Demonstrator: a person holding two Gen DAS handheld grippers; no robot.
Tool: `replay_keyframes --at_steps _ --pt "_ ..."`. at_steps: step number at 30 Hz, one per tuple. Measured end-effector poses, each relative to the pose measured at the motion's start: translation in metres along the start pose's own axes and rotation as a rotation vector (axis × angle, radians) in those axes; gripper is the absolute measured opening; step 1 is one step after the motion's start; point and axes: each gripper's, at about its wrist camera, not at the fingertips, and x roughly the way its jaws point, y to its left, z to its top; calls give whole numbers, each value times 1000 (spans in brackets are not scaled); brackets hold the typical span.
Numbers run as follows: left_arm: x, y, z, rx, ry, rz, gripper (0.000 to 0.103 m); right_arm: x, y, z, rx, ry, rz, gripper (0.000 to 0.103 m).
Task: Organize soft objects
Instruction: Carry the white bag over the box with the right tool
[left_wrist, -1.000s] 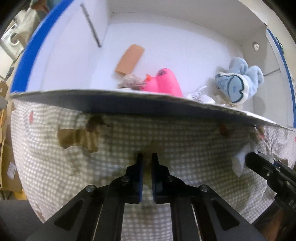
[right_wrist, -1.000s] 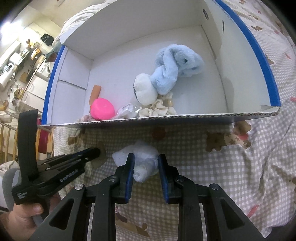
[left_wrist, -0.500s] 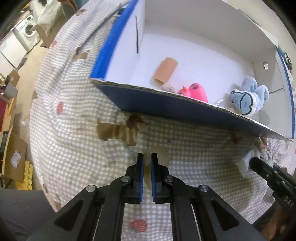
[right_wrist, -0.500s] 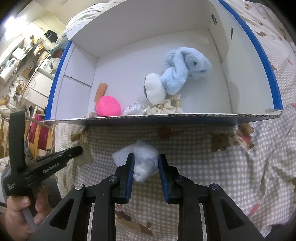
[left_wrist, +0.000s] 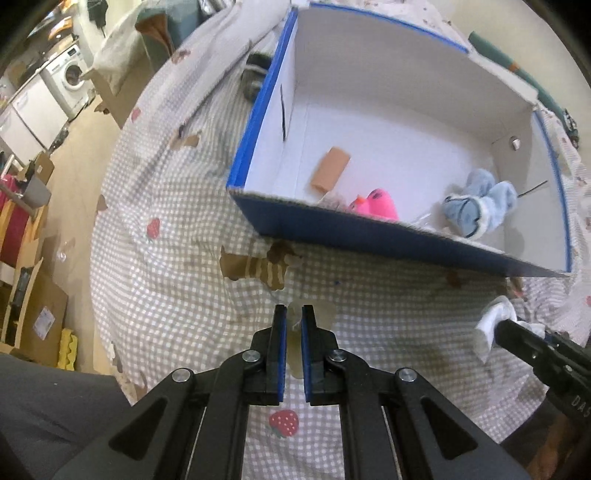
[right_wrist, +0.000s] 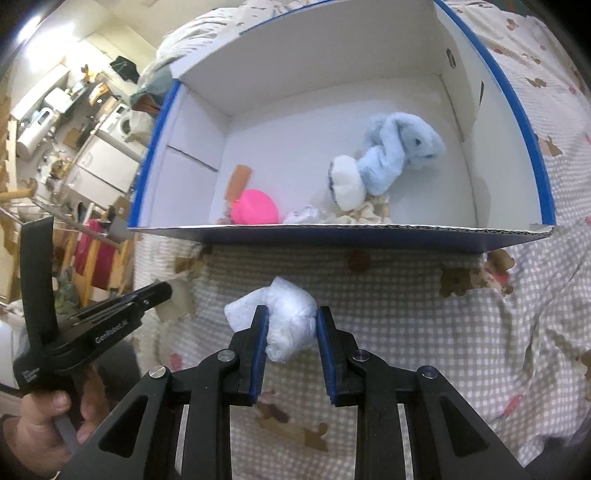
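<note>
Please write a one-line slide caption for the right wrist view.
Right hand-held gripper clamps a white cloth bundle before the blue-edged box holding a blue plush.

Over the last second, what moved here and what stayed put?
The left gripper rose and drew back from the box, its view widening to show the room at left, shut on a thin pale scrap. The right gripper barely lifted, still clamping the white bundle. The toys inside the box stayed put.

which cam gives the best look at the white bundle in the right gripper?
Right wrist: the white bundle sits centred between the right gripper pads, unobstructed. Left wrist shows only a sliver at the frame edge.
</note>
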Motion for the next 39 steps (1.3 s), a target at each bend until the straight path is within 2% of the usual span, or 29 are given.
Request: replay_keyframes --at_steps 4,9,14,23,32,39 --pt "-26 -6 1 41 -56 -18 7 -19 5 1 -16 -31 27 27" --pt "-64 -19 19 78 -145 -19 7 -41 8 7 -31 -76 46 27" --pt "-78 -18 40 85 -211 -20 7 -59 9 22 -36 -131 46 27" --pt "-75 -20 73 92 -218 -30 7 -77 1 53 -4 -202 58 27" --pt "-63 -28 99 110 -222 -40 7 -64 -6 77 24 -211 46 27" --pt "-44 -33 113 130 -219 -18 7 -46 -13 87 34 -206 32 27"
